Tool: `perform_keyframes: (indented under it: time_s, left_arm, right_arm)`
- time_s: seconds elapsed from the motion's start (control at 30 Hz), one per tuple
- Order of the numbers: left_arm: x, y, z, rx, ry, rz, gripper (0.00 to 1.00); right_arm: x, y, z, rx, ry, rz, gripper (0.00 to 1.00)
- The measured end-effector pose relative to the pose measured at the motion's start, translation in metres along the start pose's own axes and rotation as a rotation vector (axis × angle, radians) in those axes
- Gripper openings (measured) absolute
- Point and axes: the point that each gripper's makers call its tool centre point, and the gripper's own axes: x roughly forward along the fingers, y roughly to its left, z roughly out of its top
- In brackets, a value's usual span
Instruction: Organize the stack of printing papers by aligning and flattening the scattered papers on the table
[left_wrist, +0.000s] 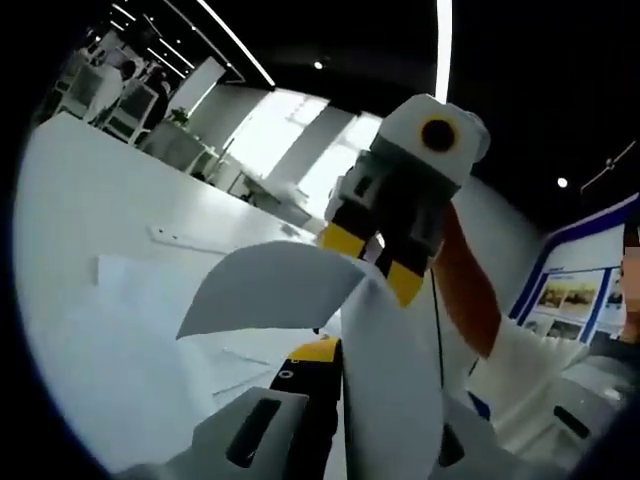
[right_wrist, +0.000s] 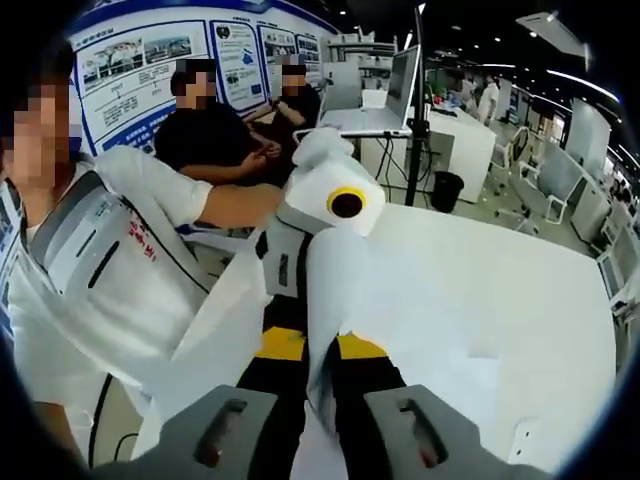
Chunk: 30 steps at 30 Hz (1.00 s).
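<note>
The person holds a sheaf of papers (left_wrist: 390, 370) up off the table (left_wrist: 90, 220), pinched between the two grippers, and the sheets curl and droop.

In the left gripper view the left gripper (left_wrist: 335, 385) has its yellow-tipped jaws closed on the lower edge of the papers, which rise and fold over in a broad white flap. The right gripper (left_wrist: 372, 262) comes in from above, its yellow pads nipping the far edge of the same sheaf, a bare forearm (left_wrist: 465, 290) behind it. More loose sheets (left_wrist: 150, 300) lie flat and scattered on the table below.

In the right gripper view the right gripper (right_wrist: 310, 350) is narrowed on the papers (right_wrist: 335, 290), which stand up as a rolled white column between its jaws. The left gripper (right_wrist: 325, 205) shows just beyond, touching the top of the sheaf. A flat sheet (right_wrist: 480, 370) lies on the table (right_wrist: 520, 290) to the right. The person's white shirt (right_wrist: 110, 280) is at left, with two seated people (right_wrist: 215, 135) and wall posters (right_wrist: 140, 60) behind.
</note>
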Motion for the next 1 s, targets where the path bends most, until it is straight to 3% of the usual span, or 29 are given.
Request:
perform_keyframes:
  time_s: [0.57,0.77,1.0]
  left_arm:
    - [0.003,0.007,-0.009,-0.013,0.023,0.028,0.06]
    - [-0.001,0.012,-0.010,-0.013,0.023,0.050,0.06]
    - [-0.005,0.016,-0.009,-0.035,0.003,0.062,0.06]
  right_arm:
    - [-0.009,-0.013,-0.008,0.116,-0.028,-0.060,0.18]
    - [-0.023,-0.023,-0.005,0.147,-0.062,-0.118,0.25]
    - [-0.035,-0.029,-0.018,0.232,-0.058,-0.168,0.32]
